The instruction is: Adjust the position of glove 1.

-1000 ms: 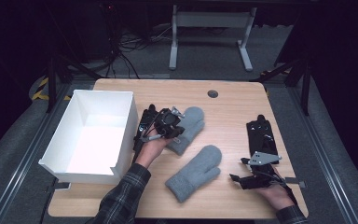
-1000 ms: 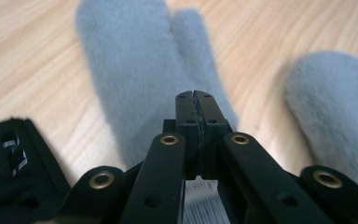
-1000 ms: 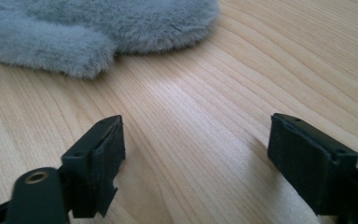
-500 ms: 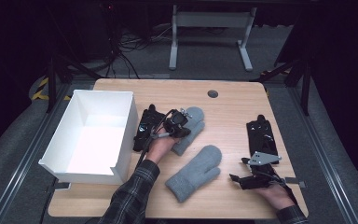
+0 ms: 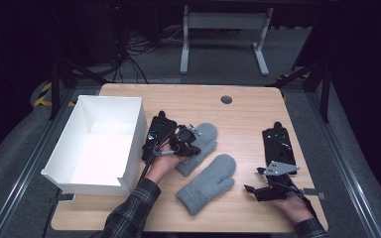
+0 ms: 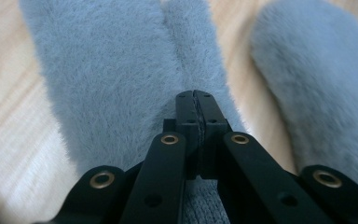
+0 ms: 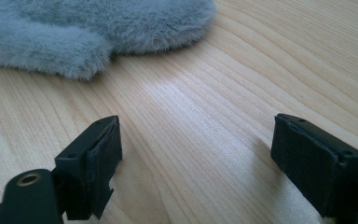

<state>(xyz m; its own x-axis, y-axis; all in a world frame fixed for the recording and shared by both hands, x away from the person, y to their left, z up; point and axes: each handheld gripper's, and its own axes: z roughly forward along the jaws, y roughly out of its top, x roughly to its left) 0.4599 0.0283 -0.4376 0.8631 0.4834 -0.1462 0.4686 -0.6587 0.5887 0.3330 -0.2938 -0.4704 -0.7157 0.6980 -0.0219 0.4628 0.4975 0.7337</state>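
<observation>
1. A fluffy grey mitten [image 5: 201,144] lies flat on the light wooden surface [image 5: 243,119], just right of a white open-topped rectangular box [image 5: 99,144].
2. The left tool [image 5: 186,144] rests on this mitten; in the left gripper view its jaws are pressed together over the grey fur [image 6: 116,79], with no gap between them. Whether any fur is caught between them cannot be told.
3. A second fluffy grey mitten [image 5: 208,182] lies beside and nearer the person, its upper end touching the first.
4. The right tool [image 5: 258,191] sits low on the surface, well right of the second mitten, jaws spread wide over bare wood.
5. A black flat holder [image 5: 278,146] lies beyond the right tool.
</observation>
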